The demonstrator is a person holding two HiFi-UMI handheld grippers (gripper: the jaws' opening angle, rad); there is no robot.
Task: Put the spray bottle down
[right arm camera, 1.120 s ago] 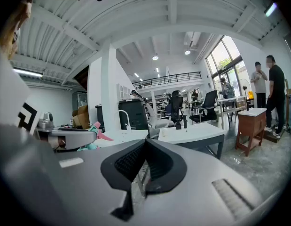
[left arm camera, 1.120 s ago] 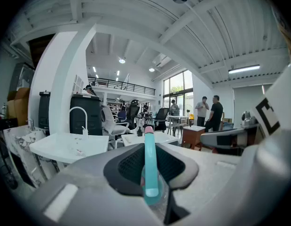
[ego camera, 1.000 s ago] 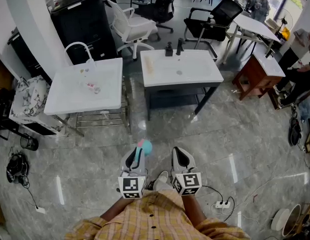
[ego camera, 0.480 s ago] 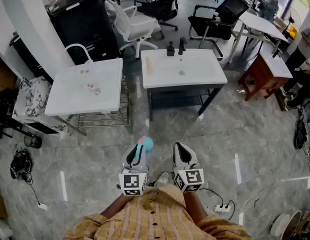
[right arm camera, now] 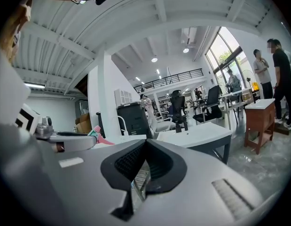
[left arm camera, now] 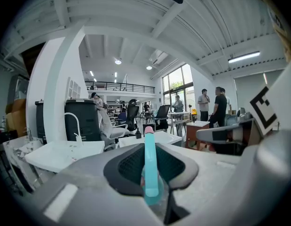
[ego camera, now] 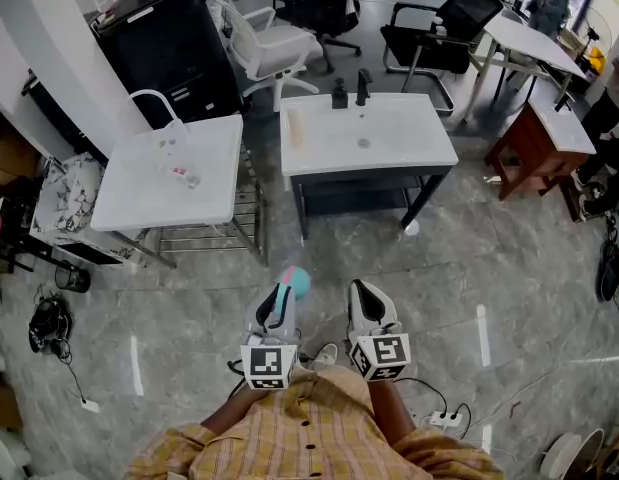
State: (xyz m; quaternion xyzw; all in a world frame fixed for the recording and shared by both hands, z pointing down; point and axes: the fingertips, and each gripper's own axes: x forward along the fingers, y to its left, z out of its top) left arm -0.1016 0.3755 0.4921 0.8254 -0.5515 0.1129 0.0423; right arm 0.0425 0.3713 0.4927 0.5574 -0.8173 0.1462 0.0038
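A spray bottle with a teal body and pink tip is held in front of my body over the grey floor, and my left gripper is shut on it. In the left gripper view the bottle stands upright between the dark pads, its pink tip level with the far basins. Beside it on the right, my right gripper has nothing in it. Its pads meet at the tip in the right gripper view. Both grippers point at two white washbasins ahead.
A white basin with a curved white tap stands ahead on the left, and a white vanity basin with dark taps on the right. A black cabinet and office chairs are behind. A power strip lies on the floor. People stand at far right.
Both grippers have moved forward over the floor toward the basins, side by side. The bottle stays in the left gripper's grip.
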